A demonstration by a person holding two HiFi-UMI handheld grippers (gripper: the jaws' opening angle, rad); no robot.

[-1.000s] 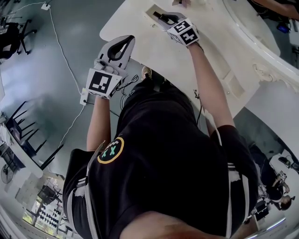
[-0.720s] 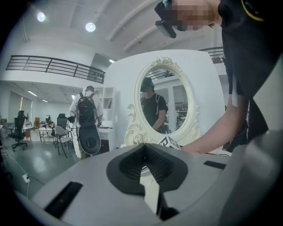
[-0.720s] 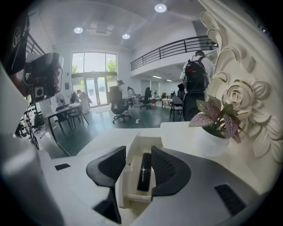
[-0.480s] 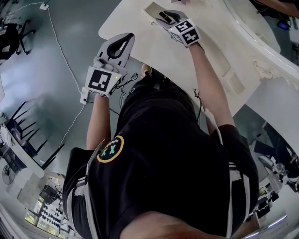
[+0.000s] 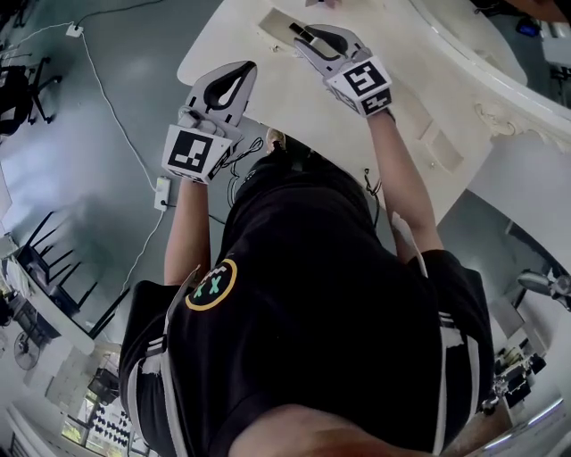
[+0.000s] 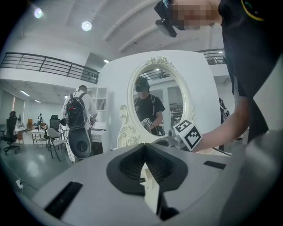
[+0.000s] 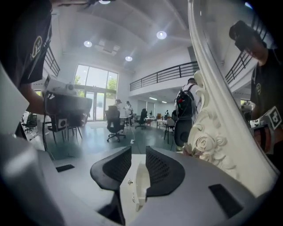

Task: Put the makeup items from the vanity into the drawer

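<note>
Hovering just short of the open drawer (image 5: 275,21), the right gripper (image 5: 309,34) holds its jaws a narrow gap apart with nothing clamped between them. Its own camera looks through that gap onto the drawer's knobbed front and pale inside. The drawer is at the far corner of the cream vanity (image 5: 294,103), and what it contains cannot be made out. The left gripper (image 5: 244,73) hangs well back from the drawer, off the vanity's near edge, with its jaws pressed together at the tips and empty. The person wearing the rig stands on the near side of the drawer, right arm stretched over the tabletop. The oval mirror (image 6: 161,95) rises beyond the drawer on the right arm's side.

No makeup items can be picked out with certainty in any view. Judging by the parted, empty jaws poised at the drawer, the step in hand looks like a drop-off or a pause between items. The next move likely calls for swinging the right gripper away from the drawer toward the mirror's base to find whatever is left. Its jaws would then close squarely on one piece and carry it back without knocking the drawer's rim.
</note>
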